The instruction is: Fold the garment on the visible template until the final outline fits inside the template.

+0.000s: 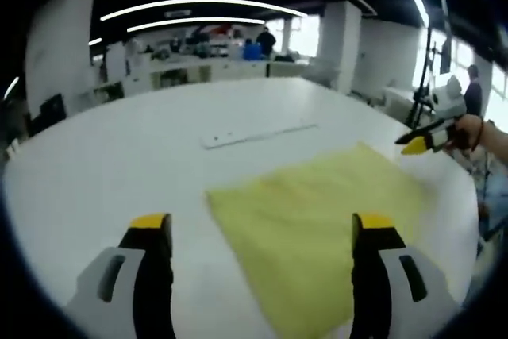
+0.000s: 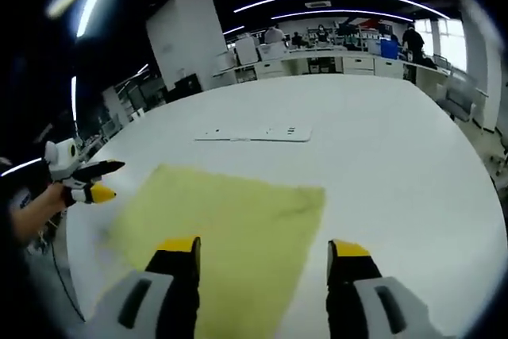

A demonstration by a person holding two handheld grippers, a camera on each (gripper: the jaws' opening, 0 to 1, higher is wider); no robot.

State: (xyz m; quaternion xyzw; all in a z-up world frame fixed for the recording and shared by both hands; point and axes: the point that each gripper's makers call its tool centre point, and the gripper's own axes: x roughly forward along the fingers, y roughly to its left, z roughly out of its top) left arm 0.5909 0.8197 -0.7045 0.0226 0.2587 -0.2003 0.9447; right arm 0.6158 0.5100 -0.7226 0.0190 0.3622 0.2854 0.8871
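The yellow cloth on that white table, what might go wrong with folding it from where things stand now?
Both grippers hang open above the yellow cloth, gripping nothing, so a pinch could catch only one layer and drag it. The cloth reaches toward the table edge near the left gripper, so a pull could slide it off. The flat white strip lies beyond the cloth; a sweep might knock it.

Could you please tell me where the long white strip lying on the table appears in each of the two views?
Left gripper view: the white strip lies just above centre, beyond the far edge of the yellow cloth.
Right gripper view: the white strip lies at centre, slightly above the middle, beyond the cloth.
Shared landmark: the yellow cloth on the white table.
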